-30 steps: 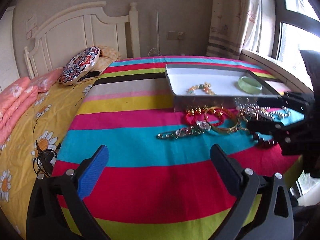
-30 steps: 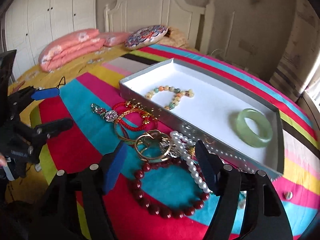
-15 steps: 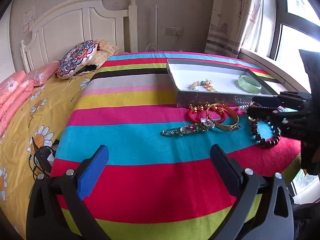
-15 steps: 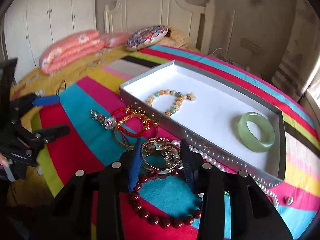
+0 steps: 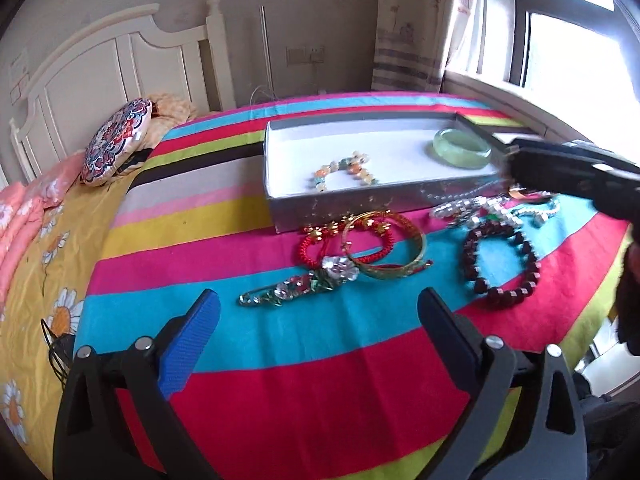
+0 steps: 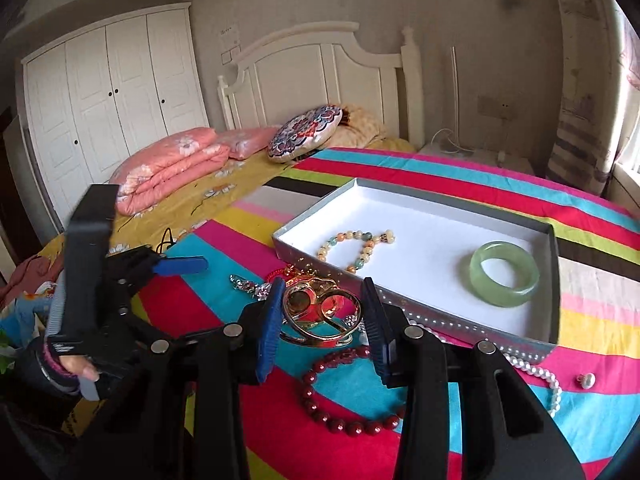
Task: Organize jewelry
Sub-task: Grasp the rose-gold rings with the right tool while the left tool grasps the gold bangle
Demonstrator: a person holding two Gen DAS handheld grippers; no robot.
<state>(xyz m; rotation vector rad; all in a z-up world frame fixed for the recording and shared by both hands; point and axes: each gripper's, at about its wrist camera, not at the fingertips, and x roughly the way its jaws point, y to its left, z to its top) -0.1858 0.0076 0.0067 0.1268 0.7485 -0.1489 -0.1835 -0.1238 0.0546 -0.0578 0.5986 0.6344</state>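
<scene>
My right gripper [image 6: 322, 312] is shut on a gold openwork bangle [image 6: 320, 310] and holds it just above the striped cloth, in front of the white-lined grey tray [image 6: 554, 280]. The tray holds a green jade bangle [image 6: 504, 274] and a pastel bead bracelet [image 6: 352, 246]. A dark red bead bracelet [image 6: 348, 396] and a pearl strand [image 6: 536, 372] lie below the gripper. My left gripper [image 5: 320, 320] is open and empty, near a flower brooch [image 5: 304, 282], a red cord bracelet [image 5: 316, 240] and a gold bangle [image 5: 384, 246]. The right gripper [image 5: 576, 172] shows at the right in the left wrist view.
The jewelry lies on a striped cloth [image 5: 280, 360] over a round table beside a bed with a yellow flowered sheet [image 5: 32, 280]. A round patterned cushion [image 6: 306, 132] and folded pink quilts [image 6: 172, 168] lie on the bed. A small loose pearl piece [image 6: 586, 380] sits at right.
My right gripper closed around the gold openwork bangle and lifted it off the cloth. The left gripper moved closer to the jewelry pile and stayed open.
</scene>
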